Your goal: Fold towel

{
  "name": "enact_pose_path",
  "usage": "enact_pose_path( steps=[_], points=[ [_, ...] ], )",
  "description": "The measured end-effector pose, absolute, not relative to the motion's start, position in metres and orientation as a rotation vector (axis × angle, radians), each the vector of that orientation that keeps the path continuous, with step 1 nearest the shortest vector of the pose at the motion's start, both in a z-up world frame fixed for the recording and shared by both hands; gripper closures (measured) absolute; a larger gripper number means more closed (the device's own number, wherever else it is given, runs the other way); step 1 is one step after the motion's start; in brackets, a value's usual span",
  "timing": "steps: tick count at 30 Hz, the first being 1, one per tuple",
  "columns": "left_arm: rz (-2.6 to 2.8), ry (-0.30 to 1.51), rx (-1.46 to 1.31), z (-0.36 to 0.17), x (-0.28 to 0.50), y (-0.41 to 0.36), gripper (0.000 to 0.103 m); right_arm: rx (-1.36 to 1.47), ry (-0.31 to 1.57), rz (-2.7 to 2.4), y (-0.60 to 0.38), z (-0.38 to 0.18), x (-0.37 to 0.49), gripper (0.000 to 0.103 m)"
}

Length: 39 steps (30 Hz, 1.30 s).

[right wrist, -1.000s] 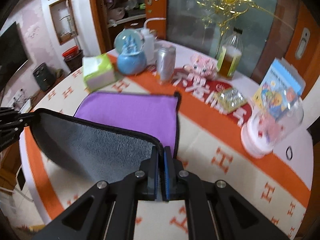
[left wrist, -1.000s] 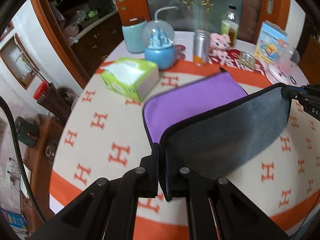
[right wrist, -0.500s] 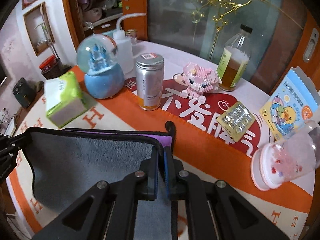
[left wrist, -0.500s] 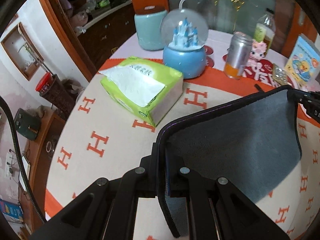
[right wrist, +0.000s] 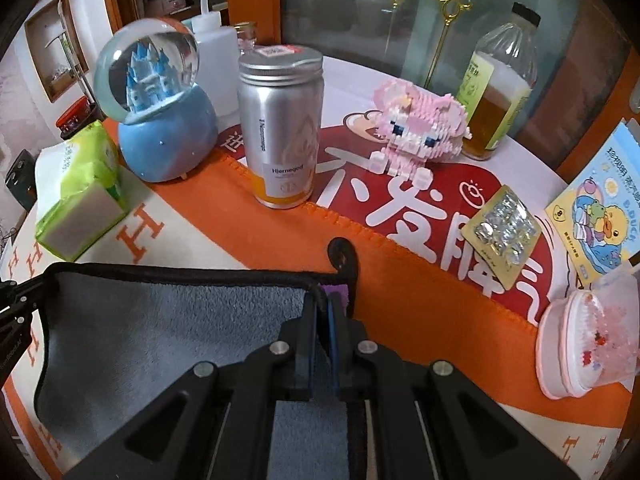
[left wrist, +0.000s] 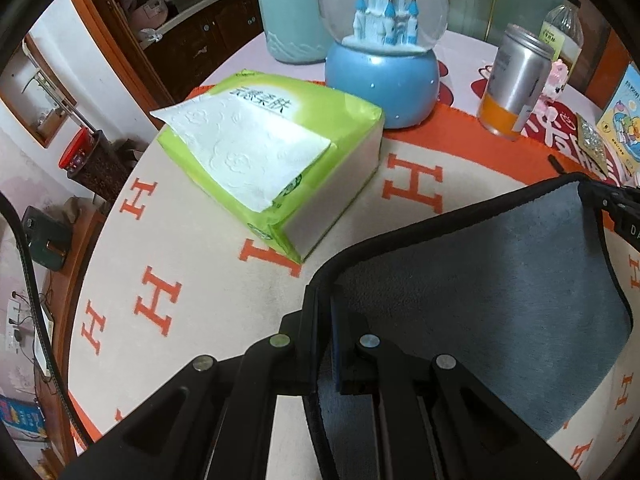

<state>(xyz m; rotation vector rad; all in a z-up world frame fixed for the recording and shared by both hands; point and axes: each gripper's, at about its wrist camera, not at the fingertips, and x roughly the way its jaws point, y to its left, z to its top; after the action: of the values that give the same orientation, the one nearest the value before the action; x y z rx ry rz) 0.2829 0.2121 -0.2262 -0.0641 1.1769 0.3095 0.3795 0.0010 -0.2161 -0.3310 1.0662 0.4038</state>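
Observation:
The towel is grey on one face and purple on the other, with a black hem. Its grey side faces up, folded forward over the purple side. My left gripper is shut on the towel's left corner. My right gripper is shut on the towel's right corner, where a sliver of purple and a black hanging loop show. The right gripper also shows at the right edge of the left wrist view. The left gripper shows at the left edge of the right wrist view.
The round table has a cream and orange "H" cloth. Just beyond the towel stand a green tissue pack, a blue snow globe, a silver can, a pink block figure, a bottle, a blister pack and a pink container.
Both grippers have carried the held towel edge forward over the purple side, so the purple face is now almost fully covered. The tissue pack, globe and can are much nearer.

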Motion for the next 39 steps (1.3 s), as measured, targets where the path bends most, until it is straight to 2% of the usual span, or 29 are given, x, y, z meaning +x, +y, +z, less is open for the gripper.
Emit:
enact_pose_path(
  steps=[10, 11, 12, 14, 16, 22, 24, 27, 34, 36, 39],
  points=[
    [0.329, 1.173, -0.058, -0.238, 0.284, 0.216, 0.093, -0.325, 1.075, 0.425, 0.0, -0.226, 0.38, 0.096],
    [0.333, 1.169, -0.058, -0.238, 0.283, 0.217, 0.089, -0.321, 1.075, 0.43, 0.0, -0.228, 0.381, 0.094],
    [0.338, 1.168, -0.056, -0.238, 0.283, 0.218, 0.081, -0.315, 1.077, 0.433, -0.002, -0.227, 0.38, 0.093],
    [0.35, 1.16, -0.053, -0.237, 0.281, 0.219, 0.068, -0.298, 1.08, 0.426, -0.007, -0.225, 0.38, 0.084],
    [0.343, 1.15, -0.055, -0.234, 0.278, 0.219, 0.062, -0.281, 1.077, 0.424, -0.013, -0.222, 0.379, 0.079],
    [0.346, 1.127, -0.047, -0.221, 0.268, 0.212, 0.041, -0.242, 1.074, 0.418, -0.027, -0.21, 0.369, 0.079],
    [0.346, 1.117, -0.052, -0.215, 0.263, 0.208, 0.028, -0.235, 1.069, 0.419, -0.032, -0.205, 0.364, 0.079],
    [0.348, 1.096, -0.064, -0.203, 0.255, 0.204, 0.02, -0.207, 1.068, 0.427, -0.041, -0.196, 0.352, 0.079],
    [0.331, 1.069, -0.117, -0.17, 0.228, 0.186, 0.014, -0.134, 1.057, 0.421, -0.066, -0.167, 0.318, 0.078],
    [0.319, 1.059, -0.14, -0.161, 0.217, 0.182, 0.008, -0.123, 1.044, 0.416, -0.072, -0.157, 0.305, 0.076],
    [0.309, 1.038, -0.167, -0.145, 0.2, 0.173, 0.001, -0.104, 1.019, 0.399, -0.085, -0.14, 0.282, 0.068]
  ],
)
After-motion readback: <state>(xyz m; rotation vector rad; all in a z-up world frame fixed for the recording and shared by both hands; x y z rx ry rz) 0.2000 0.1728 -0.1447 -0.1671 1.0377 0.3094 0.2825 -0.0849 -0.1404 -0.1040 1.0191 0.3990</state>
